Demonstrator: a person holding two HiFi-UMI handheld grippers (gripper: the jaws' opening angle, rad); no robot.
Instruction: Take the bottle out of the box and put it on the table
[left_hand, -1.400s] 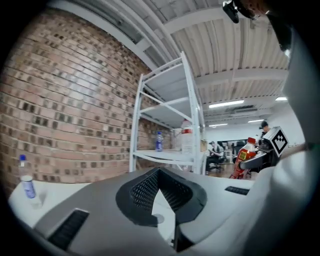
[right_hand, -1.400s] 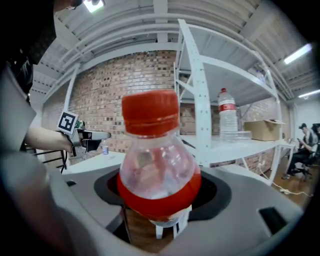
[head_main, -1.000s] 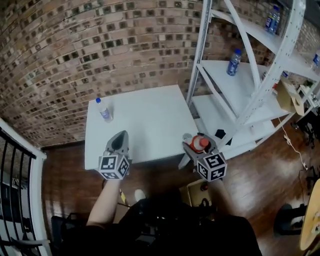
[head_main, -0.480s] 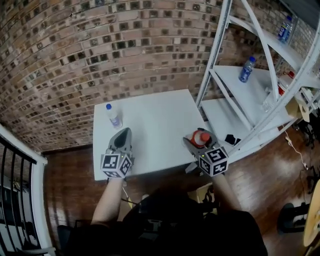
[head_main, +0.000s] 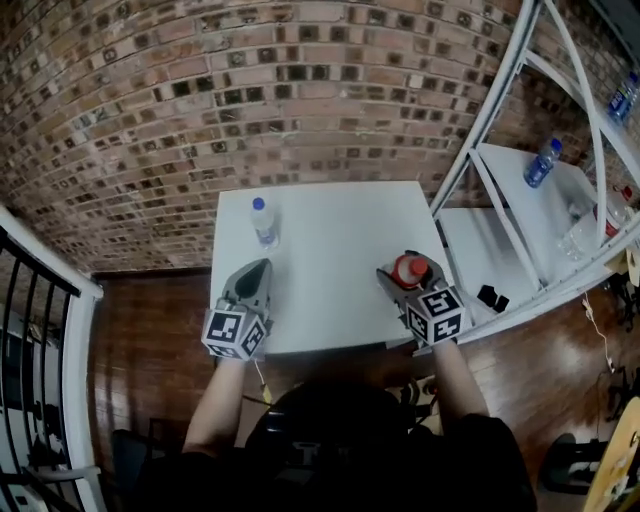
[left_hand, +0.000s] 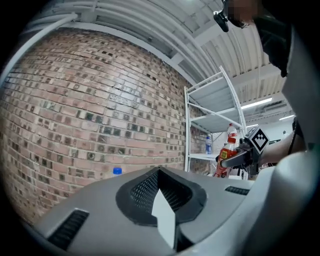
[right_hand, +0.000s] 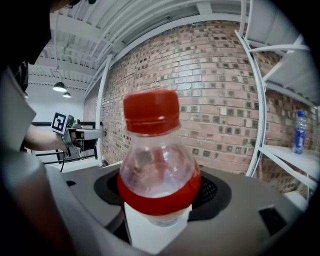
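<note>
The left claw (head_main: 257, 270) is closed with nothing in it, and it hovers over the near left part of the white surface (head_main: 330, 235). A water bottle (head_main: 263, 221) with a blue cap stands near the far left corner. More to the right, the right claw (head_main: 404, 278) grips the red-capped bottle (right_hand: 156, 167), upright, above the near right corner of the surface. I judge this bottle as thin clear plastic, smooth and round, so it can slip or turn between the pads, and its wall will give way if it is squeezed hard. The red drink inside adds some weight and can slosh. The best place to hold seems to be the body under the shoulder, where the claw has it now. The claw hides the lower part of the bottle, so I cannot tell how full it is or whether its base touches the surface. No box is visible in any view. The white rack (head_main: 500, 215) at the right is cut off by the frame.
</note>
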